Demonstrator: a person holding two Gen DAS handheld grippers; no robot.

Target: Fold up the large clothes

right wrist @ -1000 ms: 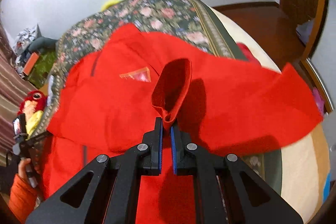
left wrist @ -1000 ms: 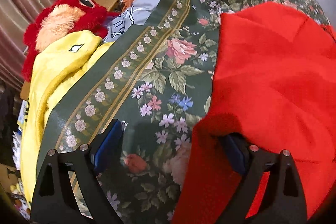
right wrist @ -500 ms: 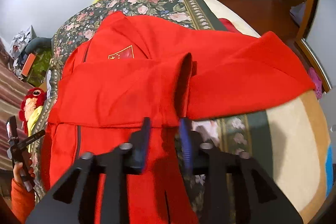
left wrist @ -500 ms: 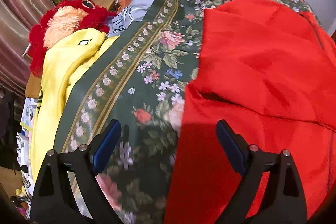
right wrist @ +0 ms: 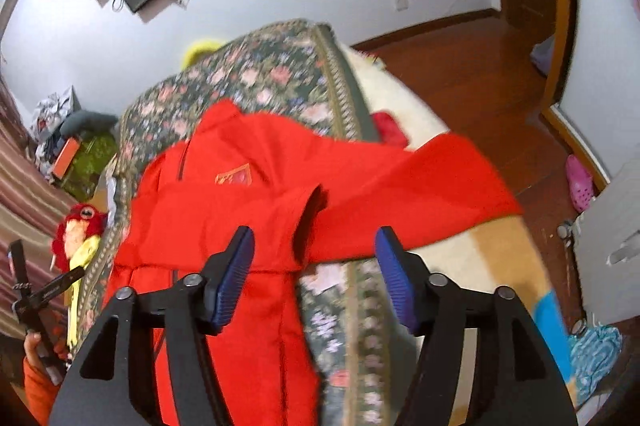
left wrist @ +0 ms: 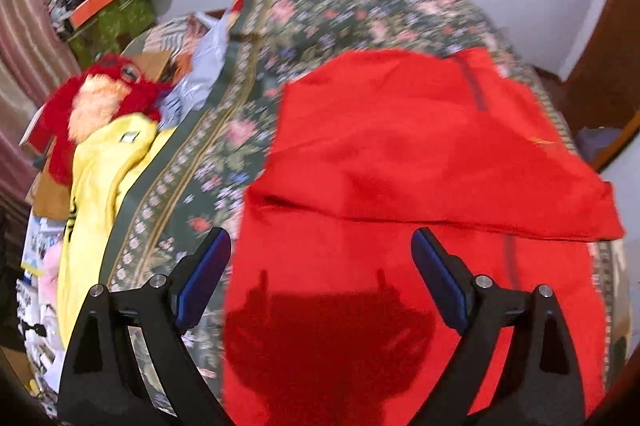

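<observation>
On the bed, nearest first:
Left gripper (left wrist: 320, 278): fingers spread wide, holding nothing, hovering over the near part of the garment.
Right gripper (right wrist: 314, 274): fingers likewise spread and empty, just short of the folded sleeve's cuff.
Red garment (left wrist: 420, 154): lies on the floral bedspread (left wrist: 224, 146), zip line running away from the cameras, so its long axis points from the fingers toward the far wall.
Folded sleeve (right wrist: 240, 226): laid crosswise over the chest; its open cuff (right wrist: 310, 214) stands just ahead of the right fingers.
Other sleeve (right wrist: 432, 182): reaches out toward the bed's right edge, over the cream blanket (right wrist: 400, 98).
Key relation: that spread sleeve lies right of the body, so the right gripper looks the nearer one for folding it in.
Further off: yellow cloth (left wrist: 100, 186) and red plush toy (left wrist: 96, 98) left of the bedspread.
Hard to tell: the hem is cut off below both views; motion blur softens the left view; whether the collar lies flat is unclear.
</observation>
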